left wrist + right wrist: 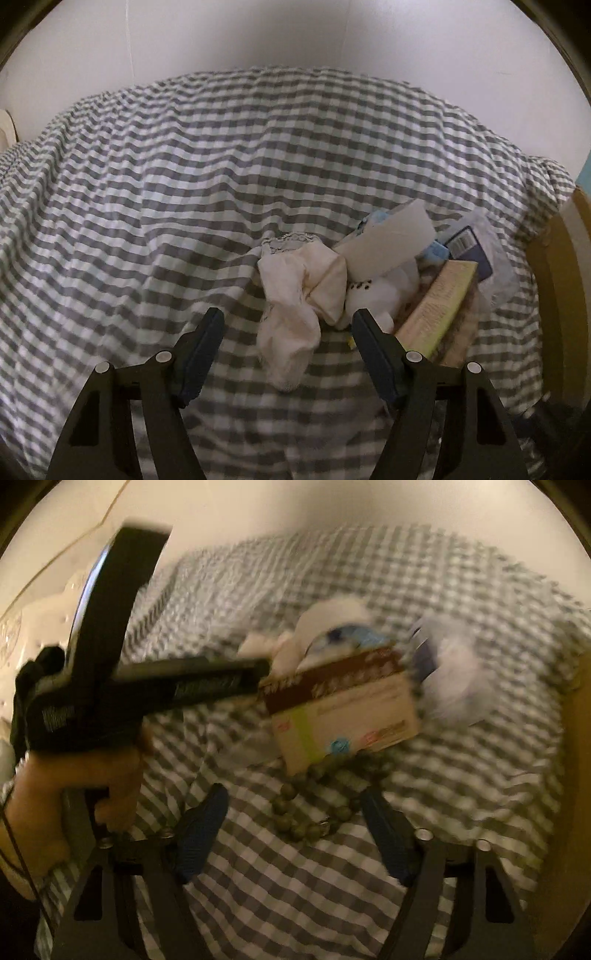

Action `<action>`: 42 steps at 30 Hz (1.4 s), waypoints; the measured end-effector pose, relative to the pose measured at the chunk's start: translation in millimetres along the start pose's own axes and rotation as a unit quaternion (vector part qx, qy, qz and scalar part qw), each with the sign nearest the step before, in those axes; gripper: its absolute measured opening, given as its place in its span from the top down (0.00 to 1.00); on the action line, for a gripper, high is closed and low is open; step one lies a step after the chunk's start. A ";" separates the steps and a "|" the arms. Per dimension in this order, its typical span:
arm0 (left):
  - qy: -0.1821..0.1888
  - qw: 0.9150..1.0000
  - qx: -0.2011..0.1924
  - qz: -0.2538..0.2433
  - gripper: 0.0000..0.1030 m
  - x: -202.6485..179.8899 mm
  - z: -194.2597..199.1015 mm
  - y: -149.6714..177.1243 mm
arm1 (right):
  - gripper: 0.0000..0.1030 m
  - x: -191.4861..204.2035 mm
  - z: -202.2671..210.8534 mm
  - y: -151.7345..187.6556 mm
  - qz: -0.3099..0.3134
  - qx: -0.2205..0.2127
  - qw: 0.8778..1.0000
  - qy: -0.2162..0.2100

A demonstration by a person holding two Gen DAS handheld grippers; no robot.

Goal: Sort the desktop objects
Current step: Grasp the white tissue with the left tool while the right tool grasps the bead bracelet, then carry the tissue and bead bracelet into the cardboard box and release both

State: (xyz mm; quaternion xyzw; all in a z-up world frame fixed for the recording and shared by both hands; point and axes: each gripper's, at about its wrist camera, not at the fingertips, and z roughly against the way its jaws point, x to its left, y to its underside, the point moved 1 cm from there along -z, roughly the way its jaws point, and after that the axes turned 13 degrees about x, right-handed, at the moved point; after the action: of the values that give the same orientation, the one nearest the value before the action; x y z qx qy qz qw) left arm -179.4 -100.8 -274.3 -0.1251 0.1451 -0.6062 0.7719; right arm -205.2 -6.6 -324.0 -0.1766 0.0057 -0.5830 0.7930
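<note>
A heap of objects lies on a grey-and-white checked cloth (184, 184). In the left wrist view a crumpled cream sock (295, 306) lies just ahead of my open left gripper (288, 321), between its fingers. Beside it are a white plush toy (380, 291), a white card (391, 240), a green-and-cream box (439, 306) and a dark blue packet in clear plastic (476, 251). In the blurred right wrist view my open right gripper (295, 805) hovers over a string of olive beads (314, 812) below the box (343, 709). The left gripper's handle (184, 686) reaches toward the heap.
A white wall rises behind the cloth. A yellow wooden frame (565, 295) runs along the right edge. A white embossed surface (37, 609) shows at the left of the right wrist view. The person's hand (74, 786) holds the left gripper.
</note>
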 end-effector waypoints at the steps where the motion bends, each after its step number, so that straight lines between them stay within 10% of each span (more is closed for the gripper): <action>1: 0.000 1.000 0.002 0.000 0.27 -0.9 -5.3 -2.3 | 0.36 0.5 -3.7 -2.0 0.002 0.005 1.000 -0.001; 4: 0.013 1.000 0.011 0.011 0.34 0.9 -18.3 -6.1 | 0.46 -0.8 -19.3 -6.1 0.009 0.022 1.000 -0.001; 7: 0.043 0.998 0.031 0.025 0.75 5.6 -28.6 -7.4 | 0.74 -2.8 -30.4 -7.6 0.009 0.039 0.999 -0.013; 10: 0.030 0.999 0.030 0.022 0.86 4.0 -29.0 -4.7 | 0.86 -4.1 -28.3 -7.0 0.007 0.033 0.999 -0.022; 31: -0.044 0.996 -0.074 0.022 0.89 -39.5 135.5 34.6 | 0.89 -5.9 103.5 27.0 -0.019 -0.118 0.993 -0.004; 42: -0.004 0.985 -0.157 0.069 0.89 -84.3 233.4 37.8 | 0.89 -5.4 188.3 65.5 -0.004 -0.188 0.982 0.011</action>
State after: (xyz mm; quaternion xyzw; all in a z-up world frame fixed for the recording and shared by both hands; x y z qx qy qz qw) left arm -76.5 -5.9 -65.9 -0.2370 0.2436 -0.5211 0.7829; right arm -106.0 66.7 -167.3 -0.3160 0.1233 -0.5767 0.7432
